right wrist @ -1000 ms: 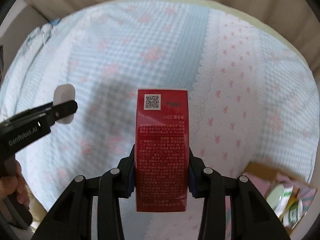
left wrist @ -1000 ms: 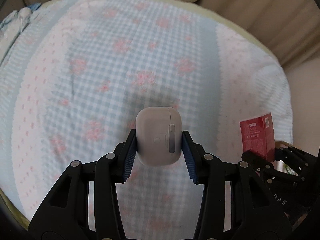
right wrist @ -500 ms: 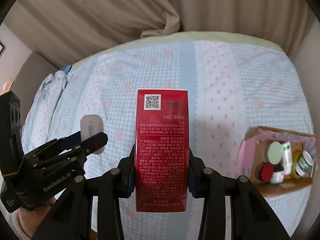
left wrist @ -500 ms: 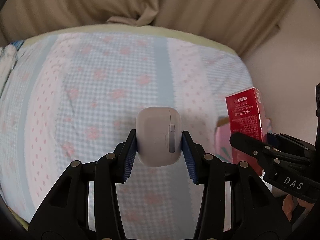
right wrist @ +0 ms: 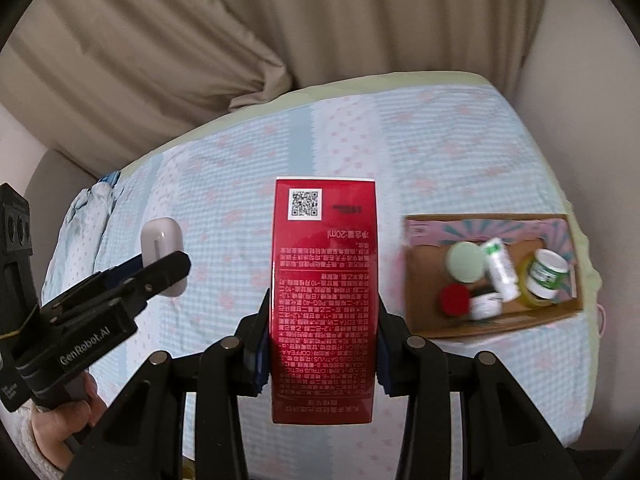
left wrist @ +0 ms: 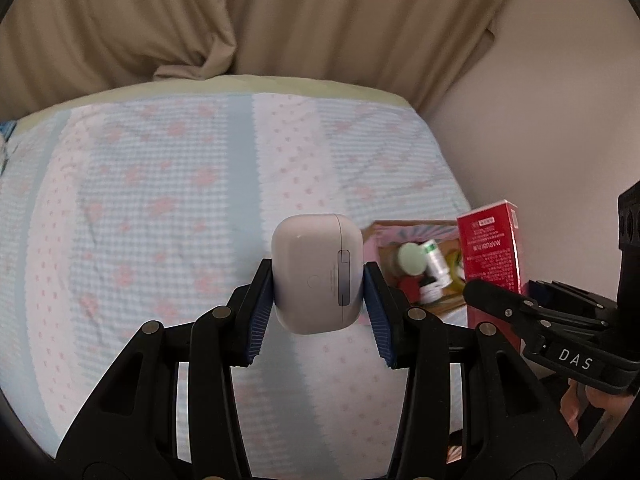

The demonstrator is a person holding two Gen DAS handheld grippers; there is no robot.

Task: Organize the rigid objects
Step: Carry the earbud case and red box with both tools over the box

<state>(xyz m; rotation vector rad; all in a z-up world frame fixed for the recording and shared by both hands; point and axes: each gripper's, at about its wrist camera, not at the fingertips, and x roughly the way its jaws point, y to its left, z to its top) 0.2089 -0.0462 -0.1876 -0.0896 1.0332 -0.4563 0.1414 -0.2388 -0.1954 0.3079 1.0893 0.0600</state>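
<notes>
My left hand-held gripper (left wrist: 318,280) clamps a white earbud case (left wrist: 317,272). My right hand-held gripper (right wrist: 322,340) grips a red carton (right wrist: 323,300) above the bed (right wrist: 240,184), left of the cardboard box (right wrist: 496,326).

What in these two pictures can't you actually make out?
- Left wrist view: the cardboard box is partly hidden behind the white case and red carton.
- Right wrist view: labels on the bottles in that box are too blurred to read.
- The carton's small print is unreadable.

I see a bed (left wrist: 168,184) under a blue-and-pink patterned quilt. Beige curtains (left wrist: 280,20) hang behind it, a plain wall (left wrist: 560,100) on the right.
</notes>
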